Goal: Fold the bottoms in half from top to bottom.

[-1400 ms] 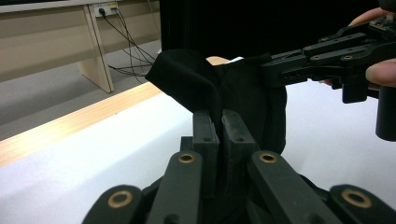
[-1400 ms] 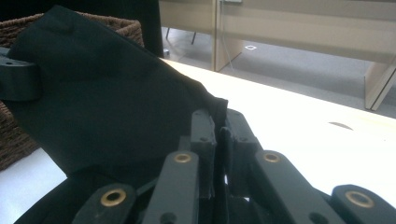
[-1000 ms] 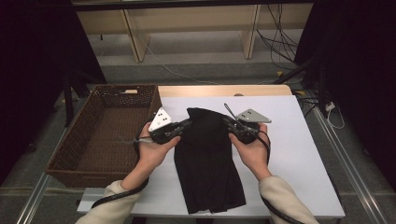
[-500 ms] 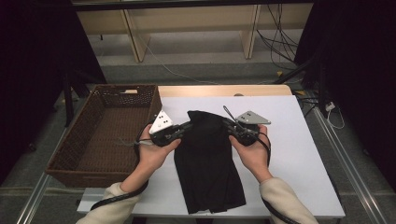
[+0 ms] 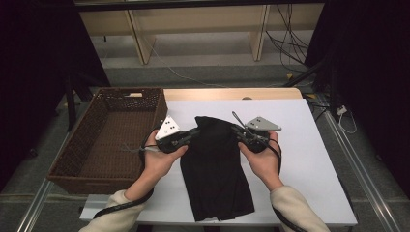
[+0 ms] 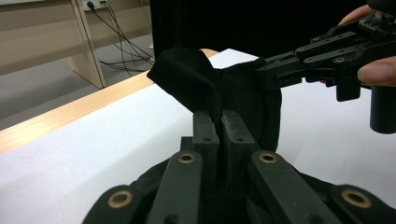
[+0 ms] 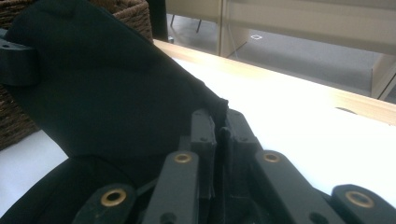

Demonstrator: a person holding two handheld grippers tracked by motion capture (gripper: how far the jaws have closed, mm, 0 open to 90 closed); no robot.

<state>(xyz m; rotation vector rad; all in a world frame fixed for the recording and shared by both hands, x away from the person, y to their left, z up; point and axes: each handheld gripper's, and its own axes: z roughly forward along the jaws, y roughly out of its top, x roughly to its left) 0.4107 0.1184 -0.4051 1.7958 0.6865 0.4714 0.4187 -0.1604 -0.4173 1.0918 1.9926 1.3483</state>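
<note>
High view: black cloth garment (image 5: 215,169) stretched between both grippers, long axis running toward the person.
Its far edge is raised off the white table (image 5: 309,159); left gripper (image 5: 192,134) and right gripper (image 5: 238,131) each pinch a corner; brown wicker basket (image 5: 92,145) lies left, nearer the left hand.

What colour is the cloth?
Black. The cloth shows best in the high view, against the white table.

Soft matt black cloth (image 5: 215,169) lies on a smooth white worktop (image 5: 300,159) edged in pale wood, beside a rough brown woven wicker basket (image 5: 104,140); tongs (image 6: 219,122) matt black plastic with brass-coloured rivets.
</note>
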